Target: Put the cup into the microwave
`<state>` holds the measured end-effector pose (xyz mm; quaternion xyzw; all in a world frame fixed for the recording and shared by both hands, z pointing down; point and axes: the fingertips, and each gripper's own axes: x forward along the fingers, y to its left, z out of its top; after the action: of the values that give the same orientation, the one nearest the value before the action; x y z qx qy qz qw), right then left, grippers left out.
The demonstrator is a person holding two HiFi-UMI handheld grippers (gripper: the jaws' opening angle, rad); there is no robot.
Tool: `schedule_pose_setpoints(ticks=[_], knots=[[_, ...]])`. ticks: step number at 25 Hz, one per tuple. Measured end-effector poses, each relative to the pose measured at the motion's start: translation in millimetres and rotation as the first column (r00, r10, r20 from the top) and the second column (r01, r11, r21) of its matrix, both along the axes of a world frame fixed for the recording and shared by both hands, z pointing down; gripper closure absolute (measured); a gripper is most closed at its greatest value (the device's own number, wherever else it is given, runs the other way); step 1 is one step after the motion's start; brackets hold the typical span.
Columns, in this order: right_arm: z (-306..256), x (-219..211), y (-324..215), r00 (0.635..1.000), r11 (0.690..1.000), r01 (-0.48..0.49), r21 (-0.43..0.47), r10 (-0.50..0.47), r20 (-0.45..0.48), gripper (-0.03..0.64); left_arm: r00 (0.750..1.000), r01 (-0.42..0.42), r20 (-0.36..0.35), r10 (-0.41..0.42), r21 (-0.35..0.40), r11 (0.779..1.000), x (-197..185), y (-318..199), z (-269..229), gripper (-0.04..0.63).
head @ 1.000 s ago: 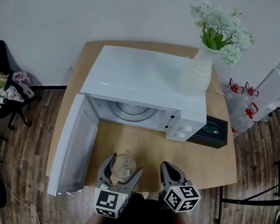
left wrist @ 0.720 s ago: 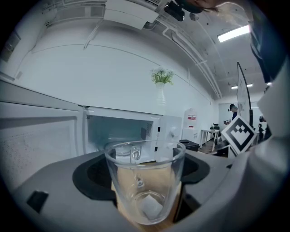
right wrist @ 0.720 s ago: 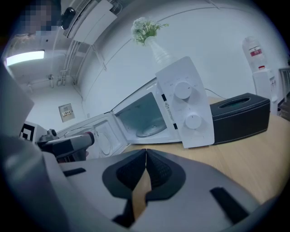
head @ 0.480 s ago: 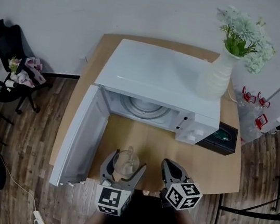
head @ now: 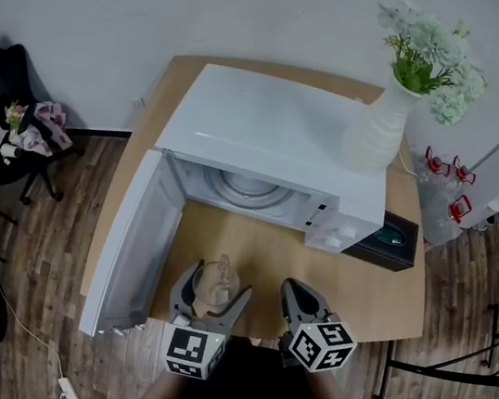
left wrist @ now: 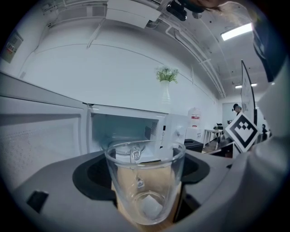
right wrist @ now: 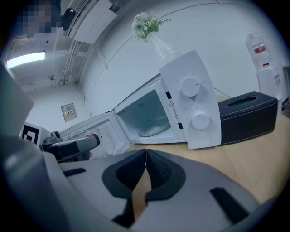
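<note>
The left tongs [head: 212, 291] are closed on the glass cup [left wrist: 144, 181], over the worktop [head: 349, 285] before the open microwave [head: 270, 131]. The right tongs [head: 294, 295] are pressed together, empty. I think the smooth glass may slip, or knock the door [head: 135, 241].

Head view looked steeply down from high above the light wooden table [head: 375, 298] onto the white microwave with open door [head: 269, 136]. Left gripper view sat low and level, close behind the clear glass cup [left wrist: 145, 181], facing its cavity. Right gripper view (tilted) faced likewise. All three shared the microwave.
</note>
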<state>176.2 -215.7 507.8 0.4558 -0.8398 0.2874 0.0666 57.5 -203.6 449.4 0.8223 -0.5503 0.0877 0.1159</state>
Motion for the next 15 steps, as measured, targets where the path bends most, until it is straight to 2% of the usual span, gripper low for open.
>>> schedule_pose_setpoints(ticks=[15], knots=[[6, -4, -13, 0.999, 0.999, -0.027, -0.024, 0.028, 0.024, 0.624, 0.998, -0.059, 0.030, 0.059, 0.019, 0.998, 11, -44, 3, 0.189]])
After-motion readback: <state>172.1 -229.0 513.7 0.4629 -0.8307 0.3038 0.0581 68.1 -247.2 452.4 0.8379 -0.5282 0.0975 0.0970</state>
